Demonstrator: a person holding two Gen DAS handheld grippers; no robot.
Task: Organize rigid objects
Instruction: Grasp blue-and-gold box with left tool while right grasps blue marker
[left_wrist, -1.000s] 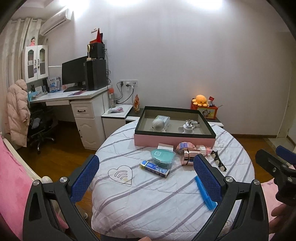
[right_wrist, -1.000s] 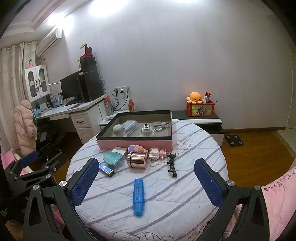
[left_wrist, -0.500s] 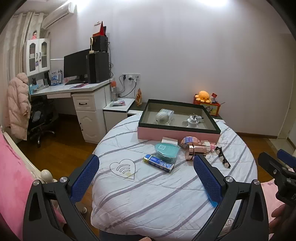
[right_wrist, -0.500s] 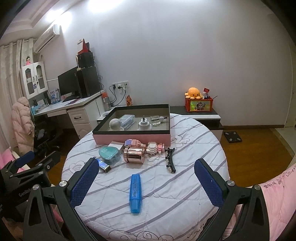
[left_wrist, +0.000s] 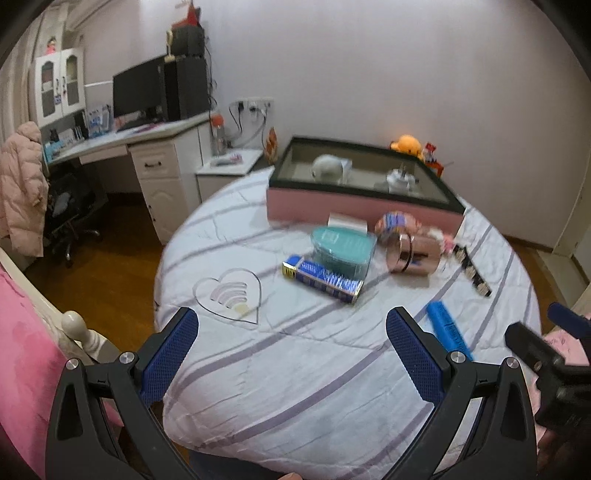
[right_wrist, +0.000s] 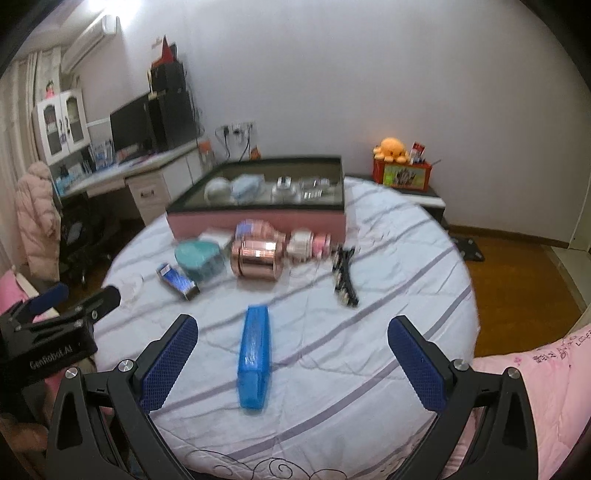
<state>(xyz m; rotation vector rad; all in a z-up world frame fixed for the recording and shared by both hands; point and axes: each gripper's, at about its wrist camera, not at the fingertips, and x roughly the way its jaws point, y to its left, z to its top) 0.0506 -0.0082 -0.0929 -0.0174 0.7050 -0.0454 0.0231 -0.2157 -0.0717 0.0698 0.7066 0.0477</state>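
Observation:
A round table (left_wrist: 295, 369) with a striped cloth holds loose items: a blue case (right_wrist: 254, 354), a rose-gold tin (right_wrist: 258, 257), a teal box (right_wrist: 197, 256), a blue-and-gold pack (left_wrist: 322, 280), a black hair clip (right_wrist: 344, 278) and pink trinkets (right_wrist: 306, 244). A pink-sided tray (right_wrist: 258, 223) at the back holds several objects. My left gripper (left_wrist: 291, 354) is open and empty over the near table edge. My right gripper (right_wrist: 291, 356) is open and empty, with the blue case between its fingers' line of sight.
A desk with a monitor (left_wrist: 140, 92) and an office chair (left_wrist: 70, 210) stand to the left. A low cabinet with an orange plush (right_wrist: 393, 147) stands behind the table. Pink bedding (right_wrist: 535, 387) lies at the right, and wooden floor surrounds the table.
Both grippers have moved forward and tilted down toward the table, so the objects look larger and nearer. Both stay open. Nothing on the table has moved.

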